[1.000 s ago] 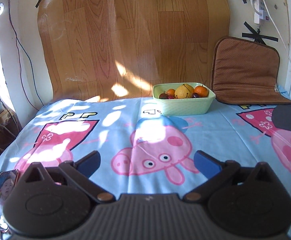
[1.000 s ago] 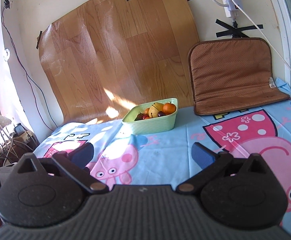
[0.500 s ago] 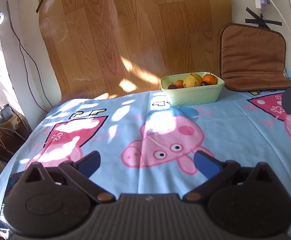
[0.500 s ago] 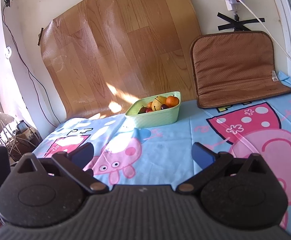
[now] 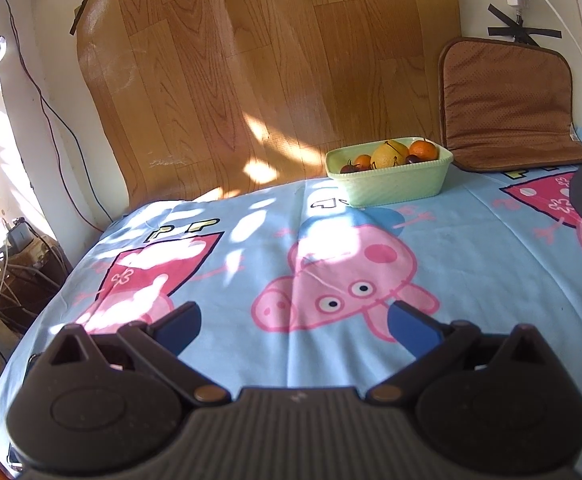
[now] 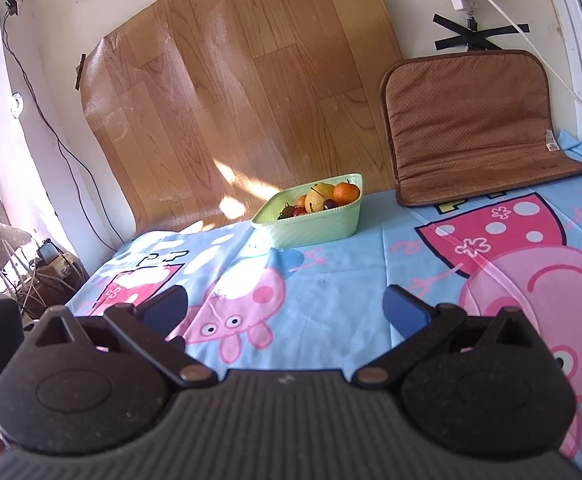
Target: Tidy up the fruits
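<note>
all the fruit (image 5: 391, 154) sits in the green bowl (image 5: 395, 184) at the back of the bed. none lies loose on the blue pig sheet (image 5: 251, 264). the left claw (image 5: 293, 326) and right claw (image 6: 285, 310) are wide open and hold nothing. a wood-look mat (image 5: 271, 60) and brown cushion (image 5: 507, 104) lean on the wall.

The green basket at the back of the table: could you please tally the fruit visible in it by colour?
Orange fruits: 2
Yellow fruit: 1
Dark red, cherry-like fruits: at least 3, small and partly hidden
Total: at least 6 in the green basket
</note>
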